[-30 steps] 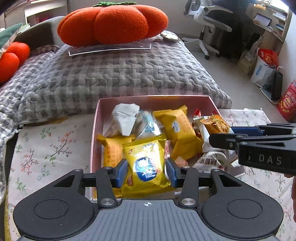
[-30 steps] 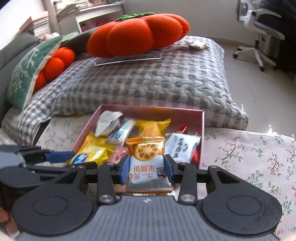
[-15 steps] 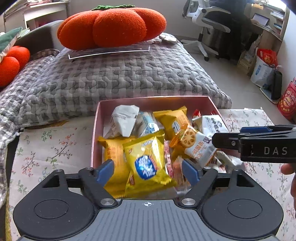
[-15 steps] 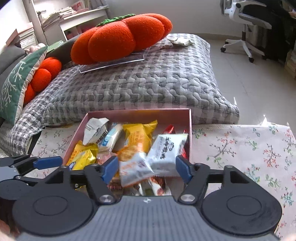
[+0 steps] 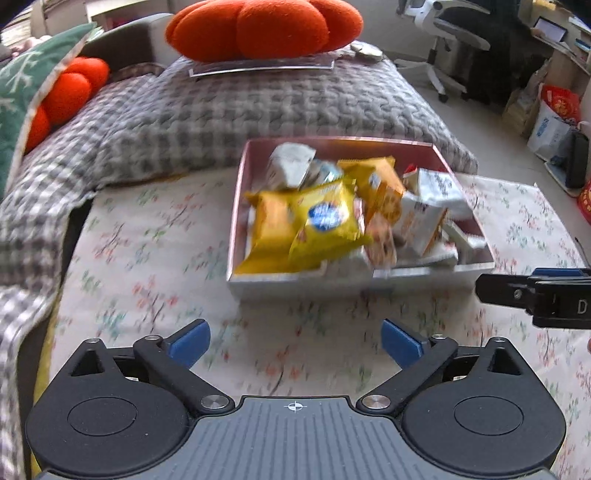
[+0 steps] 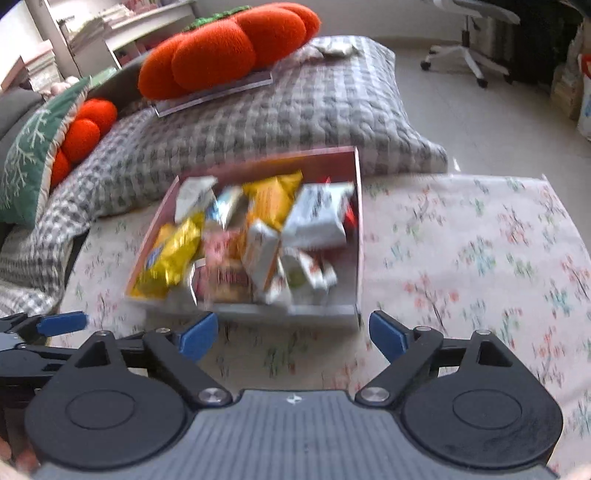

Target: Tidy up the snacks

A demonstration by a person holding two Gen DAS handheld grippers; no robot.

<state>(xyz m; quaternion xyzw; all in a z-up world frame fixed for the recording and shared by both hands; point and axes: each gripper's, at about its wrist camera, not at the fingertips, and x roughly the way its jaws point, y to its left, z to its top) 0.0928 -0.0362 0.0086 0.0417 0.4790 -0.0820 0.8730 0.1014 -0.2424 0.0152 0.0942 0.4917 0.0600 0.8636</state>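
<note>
The left claw (image 5: 294, 341) stands spread wide with nothing between its blue-tipped fingers (image 5: 188, 336); its jaws have just been opening, and only the flowered cloth (image 5: 155, 258) on the bench shows in the gap. The right claw (image 6: 293, 334) is likewise wide apart and empty, its jaws also having just been opening. Both hang over the cloth just short of the near wall of the shallow pink cardboard box (image 5: 280, 282), which sits on the cloth in front of a grey checked quilted cushion (image 5: 266, 107).

The snacks lie heaped inside the box. A bright yellow foil packet with a blue round label (image 5: 327, 223) lies on top at the near left, partly over a second yellow packet (image 5: 271, 230). A white and orange biscuit packet (image 6: 262, 254) leans in the middle, and a larger white packet with dark lettering (image 6: 317, 216) rests against the right wall. Other wrappers are too blurred to tell apart.

In the left wrist view, the right claw's black finger (image 5: 517, 293) reaches in from the right edge, beside the box's near right corner. An orange pumpkin-shaped plush (image 5: 262, 27) sits on the cushion behind.
</note>
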